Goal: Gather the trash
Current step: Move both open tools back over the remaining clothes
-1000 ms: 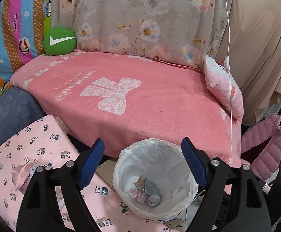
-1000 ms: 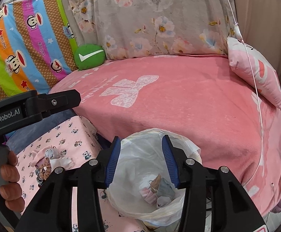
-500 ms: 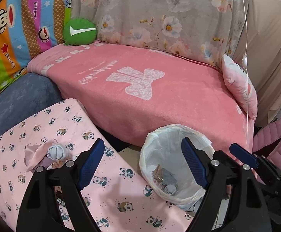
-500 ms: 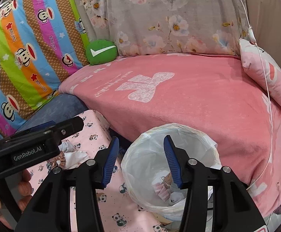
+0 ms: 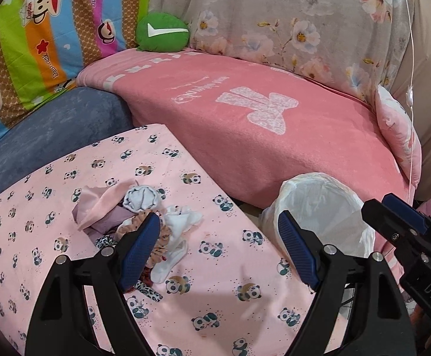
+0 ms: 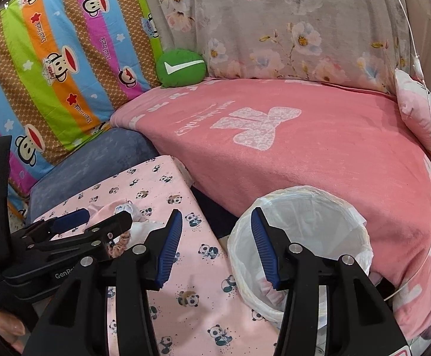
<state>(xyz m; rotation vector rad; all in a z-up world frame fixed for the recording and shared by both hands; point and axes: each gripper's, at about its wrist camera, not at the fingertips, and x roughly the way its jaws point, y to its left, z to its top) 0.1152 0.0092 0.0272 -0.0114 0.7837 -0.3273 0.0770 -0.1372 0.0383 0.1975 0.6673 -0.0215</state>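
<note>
A pile of crumpled trash (image 5: 144,222), white, pink and leopard-print scraps, lies on the pink panda-print cloth (image 5: 67,237). A round bin with a white plastic liner (image 5: 319,207) stands to its right; in the right wrist view the bin (image 6: 301,237) shows some scraps inside. My left gripper (image 5: 218,252) is open and empty, its left finger over the pile. My right gripper (image 6: 215,252) is open and empty, between the cloth and the bin. The left gripper also shows in the right wrist view (image 6: 76,225), over the pile.
A pink blanket (image 5: 260,124) covers the sofa behind. A green round cushion (image 5: 162,32), a striped monkey-print pillow (image 6: 52,68), a floral cover (image 6: 289,29) and a pink pillow (image 5: 396,127) lie around it. A blue-grey cushion (image 5: 52,130) borders the cloth.
Both grippers have swung left, from over the bin toward the panda cloth. The trash pile has come into the left wrist view. Both stay open.
</note>
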